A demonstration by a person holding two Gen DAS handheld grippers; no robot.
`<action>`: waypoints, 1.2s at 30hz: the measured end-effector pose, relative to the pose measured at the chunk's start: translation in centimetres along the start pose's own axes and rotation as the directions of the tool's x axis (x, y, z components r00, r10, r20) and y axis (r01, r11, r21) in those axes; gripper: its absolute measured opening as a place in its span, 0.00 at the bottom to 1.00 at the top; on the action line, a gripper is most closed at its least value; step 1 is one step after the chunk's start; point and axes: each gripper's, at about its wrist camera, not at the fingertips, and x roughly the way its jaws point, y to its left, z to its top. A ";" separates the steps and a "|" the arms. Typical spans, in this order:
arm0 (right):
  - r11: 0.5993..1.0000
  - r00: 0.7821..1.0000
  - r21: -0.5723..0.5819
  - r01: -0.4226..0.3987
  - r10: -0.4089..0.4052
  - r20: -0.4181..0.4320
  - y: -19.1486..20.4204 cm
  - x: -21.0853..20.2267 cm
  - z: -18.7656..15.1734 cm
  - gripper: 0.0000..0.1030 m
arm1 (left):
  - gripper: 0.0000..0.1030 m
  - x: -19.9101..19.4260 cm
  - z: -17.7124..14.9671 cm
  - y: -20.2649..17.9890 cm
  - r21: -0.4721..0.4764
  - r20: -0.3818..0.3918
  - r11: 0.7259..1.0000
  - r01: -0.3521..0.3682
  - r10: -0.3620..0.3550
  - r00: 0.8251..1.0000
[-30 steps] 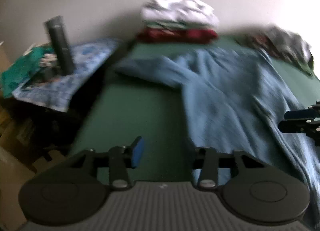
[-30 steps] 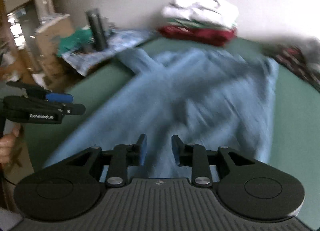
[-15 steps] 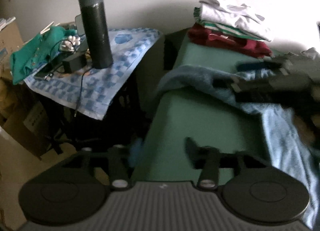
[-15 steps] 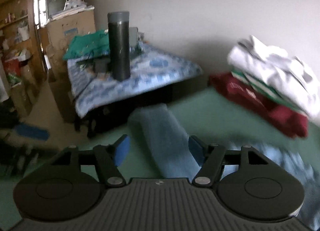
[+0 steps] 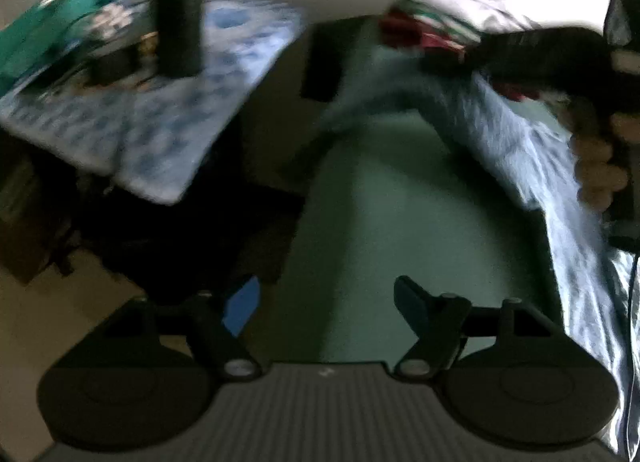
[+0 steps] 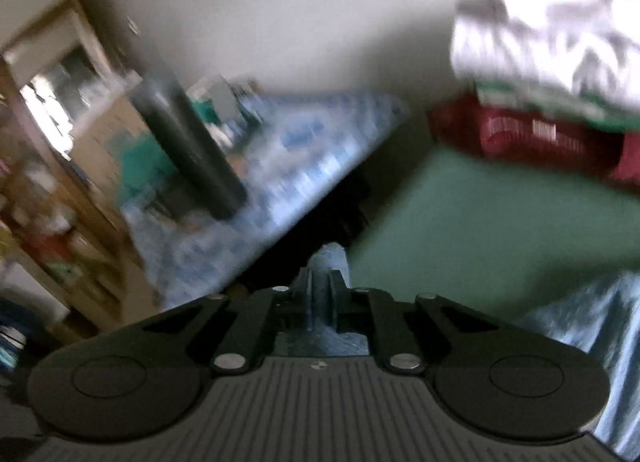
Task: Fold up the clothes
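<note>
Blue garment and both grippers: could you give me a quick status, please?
Right gripper closing on blue garment sleeve. Left gripper opening, nothing between its jaws, above green surface. Nothing in the way.

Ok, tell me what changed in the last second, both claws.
The right claw swung left along the blue garment to its sleeve end and is closing on it; cloth sits pinched between its fingers. The left claw, nearly closed a second ago, is opening over the green surface with nothing between its fingers. The folded stack and dark cylinder stayed put.
</note>
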 end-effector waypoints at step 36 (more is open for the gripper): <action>0.987 0.984 0.016 0.159 -0.160 0.075 -1.2 -3.2 -2.2 0.10 | 0.97 1.0 -1.8 -12.8 0.485 0.064 0.841 0.240 -0.308 0.949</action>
